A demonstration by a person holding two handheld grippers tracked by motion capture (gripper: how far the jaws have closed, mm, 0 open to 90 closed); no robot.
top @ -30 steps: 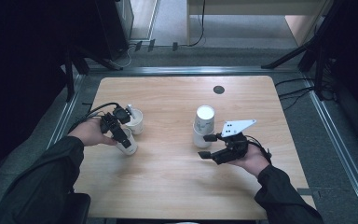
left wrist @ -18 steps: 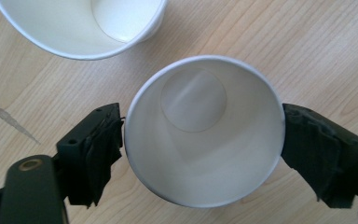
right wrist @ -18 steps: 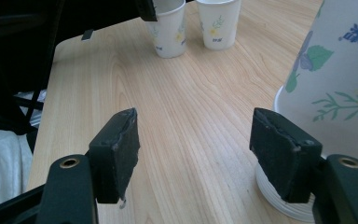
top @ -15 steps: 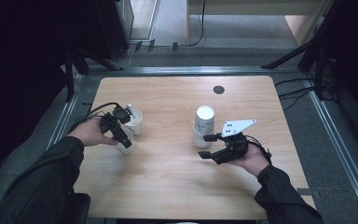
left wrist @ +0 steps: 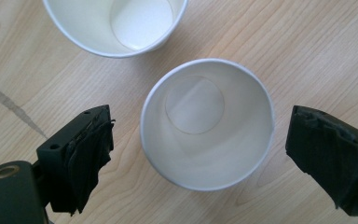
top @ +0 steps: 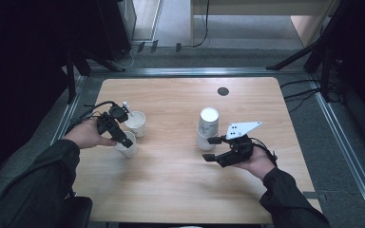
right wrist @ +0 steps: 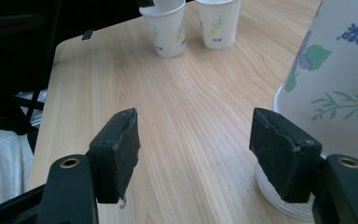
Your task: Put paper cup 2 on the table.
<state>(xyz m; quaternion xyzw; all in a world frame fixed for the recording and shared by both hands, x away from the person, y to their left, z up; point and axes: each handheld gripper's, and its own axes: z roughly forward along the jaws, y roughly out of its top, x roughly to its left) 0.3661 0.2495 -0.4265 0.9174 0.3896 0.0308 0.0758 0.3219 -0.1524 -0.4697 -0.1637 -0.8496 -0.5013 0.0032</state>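
A white paper cup [left wrist: 242,154] stands upright and empty on the wooden table [top: 171,190]. My left gripper [left wrist: 205,140] hangs open just above it, one jaw on either side, neither touching the rim. In the high view this left gripper [top: 125,138] is at the table's left, over the nearer cup [top: 129,149]. A second empty cup [top: 138,124] stands right behind it. A stack of upside-down flowered cups [top: 208,121] stands right of centre. My right gripper [top: 209,148] stays open just in front of that stack [right wrist: 335,93], with nothing between its fingers.
A small dark round cap [top: 223,90] sits in the tabletop near the far edge. A metal frame rail [top: 342,137] runs along the table's right side. Seen from the right gripper, the two upright cups [right wrist: 168,28] [right wrist: 218,18] stand far across bare wood.
My left gripper has shifted slightly back and left over the near cup. The right gripper and the stack have not moved.
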